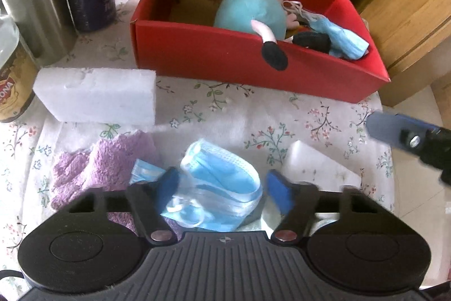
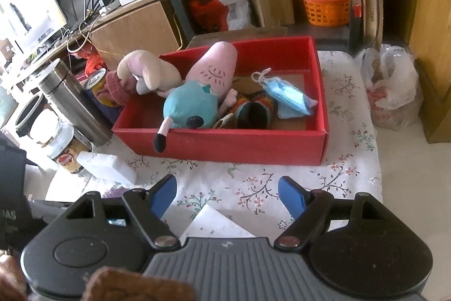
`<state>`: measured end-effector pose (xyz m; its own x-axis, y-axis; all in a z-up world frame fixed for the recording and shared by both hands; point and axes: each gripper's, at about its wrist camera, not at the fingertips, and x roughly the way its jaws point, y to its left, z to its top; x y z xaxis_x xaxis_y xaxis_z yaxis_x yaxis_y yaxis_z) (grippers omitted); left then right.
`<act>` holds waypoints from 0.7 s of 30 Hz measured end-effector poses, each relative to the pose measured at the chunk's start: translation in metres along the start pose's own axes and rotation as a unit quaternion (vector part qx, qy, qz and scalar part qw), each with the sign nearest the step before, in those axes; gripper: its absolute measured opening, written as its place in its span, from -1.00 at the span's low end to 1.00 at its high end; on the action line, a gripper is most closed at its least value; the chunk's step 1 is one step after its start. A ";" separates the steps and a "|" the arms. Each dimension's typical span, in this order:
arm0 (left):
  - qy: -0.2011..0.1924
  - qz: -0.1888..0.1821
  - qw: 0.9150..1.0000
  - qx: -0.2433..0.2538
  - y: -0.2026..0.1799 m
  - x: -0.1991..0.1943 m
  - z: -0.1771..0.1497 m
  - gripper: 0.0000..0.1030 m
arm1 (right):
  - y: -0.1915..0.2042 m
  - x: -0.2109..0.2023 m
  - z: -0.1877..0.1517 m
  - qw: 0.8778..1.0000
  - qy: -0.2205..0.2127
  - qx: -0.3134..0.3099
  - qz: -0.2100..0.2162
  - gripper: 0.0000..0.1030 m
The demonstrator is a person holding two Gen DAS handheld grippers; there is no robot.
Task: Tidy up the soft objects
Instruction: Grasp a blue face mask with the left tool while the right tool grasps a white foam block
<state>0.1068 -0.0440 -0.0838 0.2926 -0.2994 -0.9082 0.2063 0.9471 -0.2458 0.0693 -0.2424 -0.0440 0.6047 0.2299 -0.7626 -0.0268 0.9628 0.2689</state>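
- On the desk (image 1: 282, 114), w/ floral cloth: red box (image 1: 225, 58) at the far side, holding plush toys (image 2: 191, 100) and a blue mask (image 2: 287, 95).
- White foam block (image 1: 95, 95) sits left, in front of the box.
- Purple towel (image 1: 104, 168) lies near, touching the folded blue face mask (image 1: 222, 179).
- Left gripper (image 1: 222, 184): jaws half-wide, mask between them; left pad seems to touch, grip unclear.
- Right gripper (image 2: 227, 196): jaws apart, nothing held, above cloth.
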 end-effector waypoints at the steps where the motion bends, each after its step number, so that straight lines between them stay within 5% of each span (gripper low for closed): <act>1: 0.000 -0.003 1.000 0.003 0.000 -0.001 0.000 0.04 | 0.000 0.002 -0.001 1.000 0.007 -0.005 0.002 0.00; 8: -0.018 -0.020 0.999 0.024 -0.009 -0.010 -0.004 -0.51 | 0.005 0.025 -0.017 0.996 0.072 -0.060 -0.002 0.00; 14: -0.033 -0.052 0.998 0.006 -0.003 -0.026 0.001 -0.67 | 0.016 0.037 -0.028 0.987 0.094 -0.129 -0.010 0.00; 17: -0.021 -0.064 0.998 0.001 -0.001 -0.027 0.001 -0.49 | 0.020 0.046 -0.032 0.982 0.109 -0.151 -0.007 0.01; 21: -0.013 -0.052 0.999 -0.005 0.002 -0.026 0.000 0.34 | 0.025 0.062 -0.038 0.976 0.131 -0.173 -0.007 0.11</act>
<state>0.0992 -0.0342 -0.0607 0.2938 -0.3995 -0.8683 0.2281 0.9115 -0.3422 0.0759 -0.1986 -0.1071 0.3841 0.2012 -0.9011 -0.3141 0.9462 0.0773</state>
